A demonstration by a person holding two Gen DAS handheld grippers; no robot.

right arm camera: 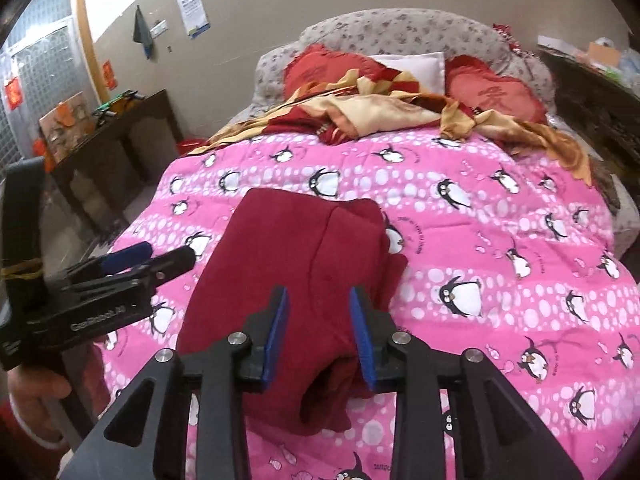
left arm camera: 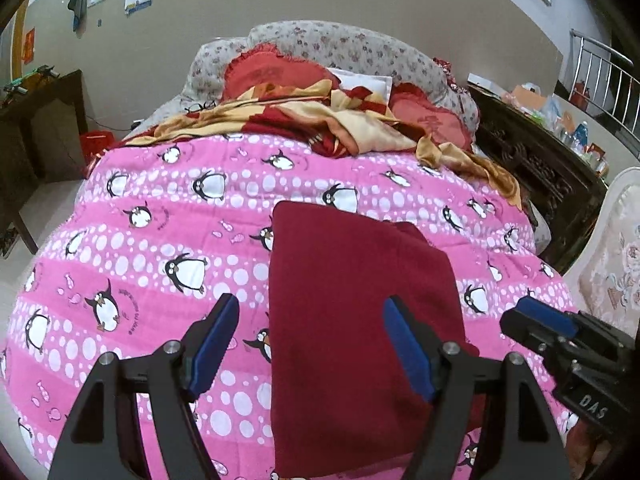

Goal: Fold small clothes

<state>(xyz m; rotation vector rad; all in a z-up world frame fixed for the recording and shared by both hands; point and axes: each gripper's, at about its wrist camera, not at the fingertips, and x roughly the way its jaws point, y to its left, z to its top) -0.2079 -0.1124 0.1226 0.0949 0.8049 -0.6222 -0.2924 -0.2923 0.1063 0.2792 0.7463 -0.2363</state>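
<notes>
On the left, the left gripper (left arm camera: 312, 316) hovers with its jaws spread wide and empty; its left finger hangs over the pink penguin quilt (left arm camera: 160, 248), its right finger over the dark red garment (left arm camera: 352, 320), whose left edge runs between them. The garment lies folded into a long rectangle on the quilt, near its front edge. To the right, the right gripper (right arm camera: 318, 300) is above the garment's (right arm camera: 288, 264) near end, jaws parted at a middling width with nothing between them, the cloth below and ahead of the blue pads (right arm camera: 362, 332). Further back lies a red and gold blanket (right arm camera: 384, 116)
</notes>
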